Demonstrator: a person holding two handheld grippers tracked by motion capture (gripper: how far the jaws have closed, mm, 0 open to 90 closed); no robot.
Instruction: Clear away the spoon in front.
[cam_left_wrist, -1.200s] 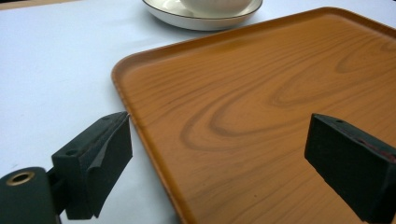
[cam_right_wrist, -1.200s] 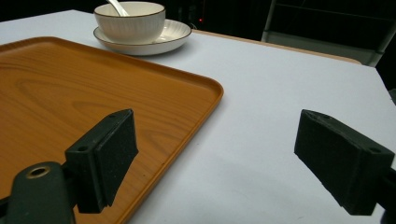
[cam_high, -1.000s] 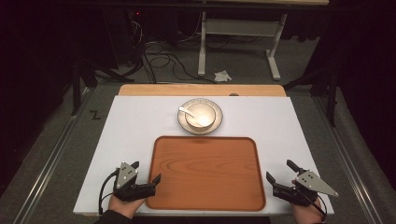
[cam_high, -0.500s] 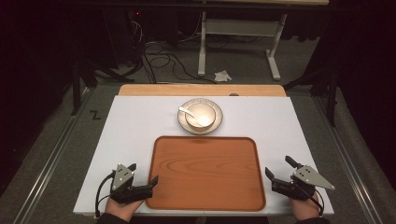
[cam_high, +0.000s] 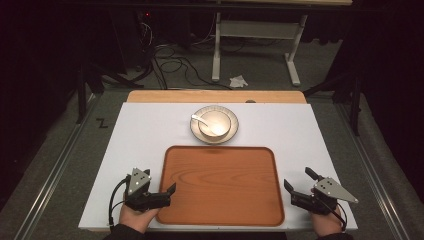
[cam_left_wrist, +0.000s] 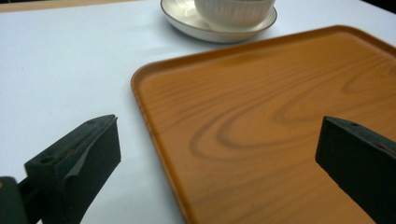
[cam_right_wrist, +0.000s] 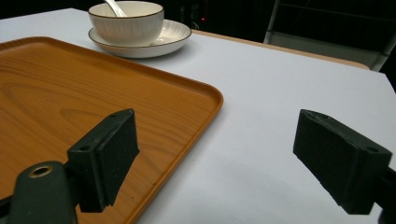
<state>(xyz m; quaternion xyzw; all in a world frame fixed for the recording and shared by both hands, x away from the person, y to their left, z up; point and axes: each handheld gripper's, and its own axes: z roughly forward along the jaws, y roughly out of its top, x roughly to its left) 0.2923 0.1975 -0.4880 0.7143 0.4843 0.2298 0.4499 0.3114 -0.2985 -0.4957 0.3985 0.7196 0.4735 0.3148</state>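
A brown wood-grain tray (cam_high: 220, 200) lies on the white table top (cam_high: 140, 135) near the front edge. Behind it a cream bowl (cam_high: 216, 122) with a white spoon (cam_high: 200, 119) stands on a saucer (cam_high: 196, 131). My left gripper (cam_high: 160, 181) rests at the tray's left front corner. It is open, and its jaws have just been opening with nothing gripped. In the left gripper view the gripper (cam_left_wrist: 219, 126) straddles the tray (cam_left_wrist: 261, 116) rim. My right gripper (cam_high: 298, 178) stands open by the tray's right edge. In the right gripper view the gripper (cam_right_wrist: 215, 119) hangs over the tray (cam_right_wrist: 70, 93) corner, with the bowl (cam_right_wrist: 126, 23) beyond.
A bare wooden strip (cam_high: 215, 96) runs along the table's far edge. On the floor beyond are cables (cam_high: 170, 60), a white desk frame (cam_high: 255, 35) and a crumpled paper (cam_high: 238, 81). White table surface lies on both sides of the tray.
The left gripper has shifted slightly beside the tray's left edge. The right gripper, tray and bowl have stayed where they were.
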